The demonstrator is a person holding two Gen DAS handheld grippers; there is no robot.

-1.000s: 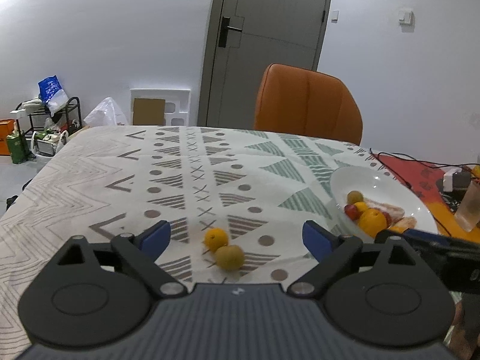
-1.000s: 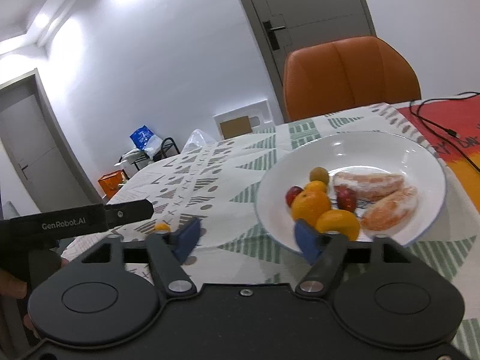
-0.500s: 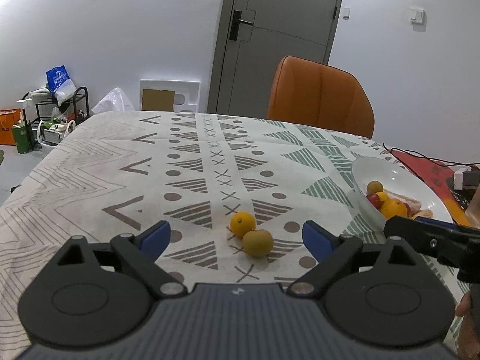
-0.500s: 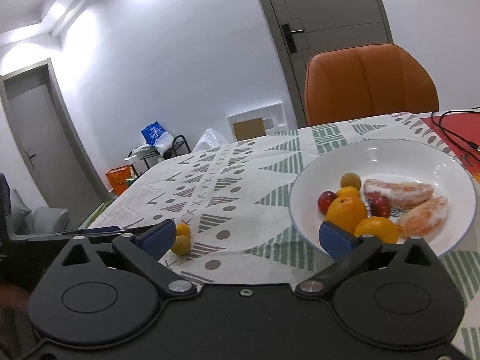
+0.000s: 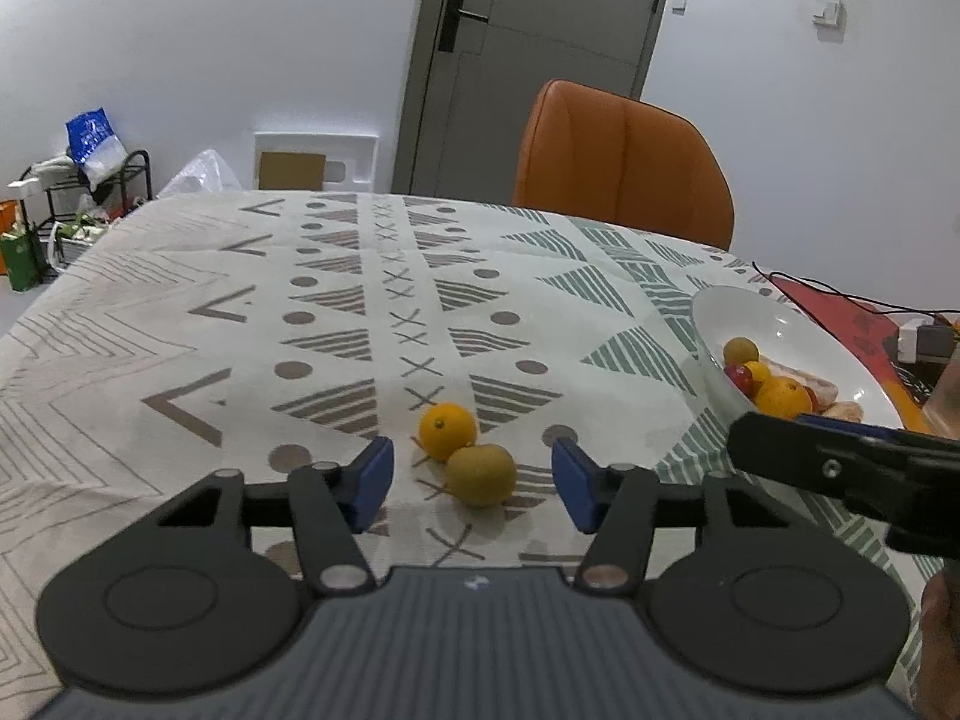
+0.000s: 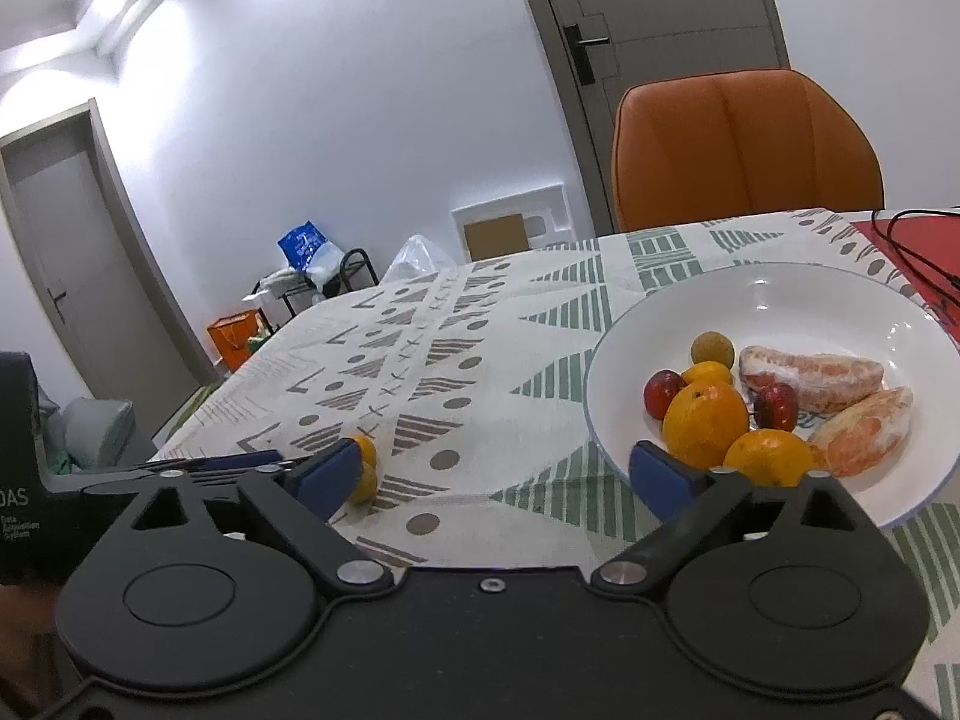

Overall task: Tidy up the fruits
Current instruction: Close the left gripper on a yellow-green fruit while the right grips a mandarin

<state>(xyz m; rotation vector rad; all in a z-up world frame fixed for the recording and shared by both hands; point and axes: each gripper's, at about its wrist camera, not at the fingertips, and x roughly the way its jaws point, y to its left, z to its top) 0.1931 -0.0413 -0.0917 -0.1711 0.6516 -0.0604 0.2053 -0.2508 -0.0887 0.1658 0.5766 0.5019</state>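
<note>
On the surface (image 5: 180,312), the left tongs (image 5: 473,480) are closing around the yellow-green fruit (image 5: 481,474), pads not yet touching; it touches the orange (image 5: 447,429) and could roll off. The right tongs (image 6: 489,480), wide but narrowing, empty, hang beside the bowl (image 6: 780,294).

Dim cool indoor light; ceiling glow (image 6: 144,6) blown out upper left; soft shadows; strong fisheye bending at edges; mostly sharp.
</note>
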